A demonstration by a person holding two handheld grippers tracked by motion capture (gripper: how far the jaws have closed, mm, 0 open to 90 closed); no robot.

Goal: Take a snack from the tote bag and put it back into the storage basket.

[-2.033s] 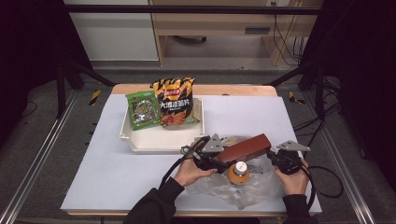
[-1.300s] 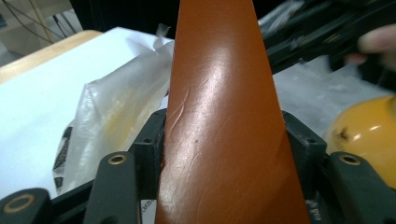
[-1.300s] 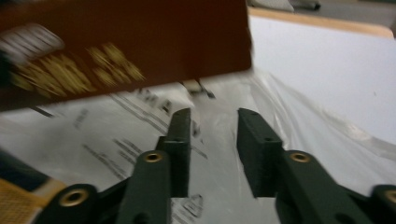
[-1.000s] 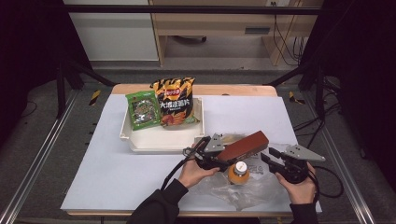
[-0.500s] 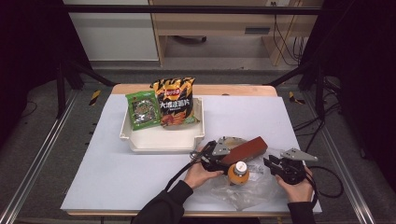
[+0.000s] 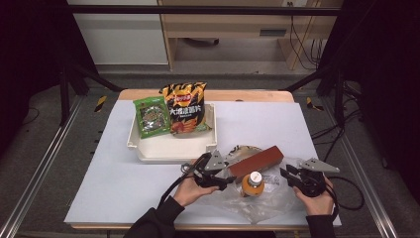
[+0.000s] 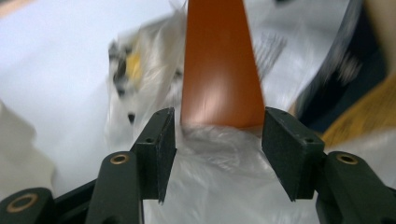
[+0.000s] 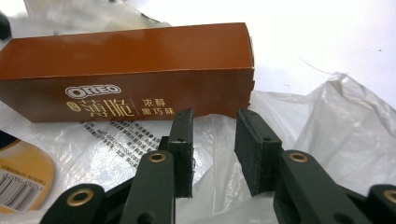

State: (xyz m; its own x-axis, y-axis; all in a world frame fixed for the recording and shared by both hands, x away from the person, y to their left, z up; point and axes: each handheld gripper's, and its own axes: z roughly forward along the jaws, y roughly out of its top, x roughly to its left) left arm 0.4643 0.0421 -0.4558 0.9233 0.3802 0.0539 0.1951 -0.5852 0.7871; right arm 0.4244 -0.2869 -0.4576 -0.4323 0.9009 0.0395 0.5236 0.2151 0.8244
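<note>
The brown cookie box [image 8: 126,70] looks light and stiff, so the wide-open left gripper [image 7: 217,140] should pinch its 2 long sides, while the right gripper [image 8: 215,144] is half open over the soft, slippery plastic bag [image 8: 317,121].

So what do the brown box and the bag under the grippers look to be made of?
Brown box: looks like printed cardboard, satin finish, with sharp folded edges and a soft sheen. Bag: seems thin clear plastic film, glossy, crinkled, with the table showing through.
</note>
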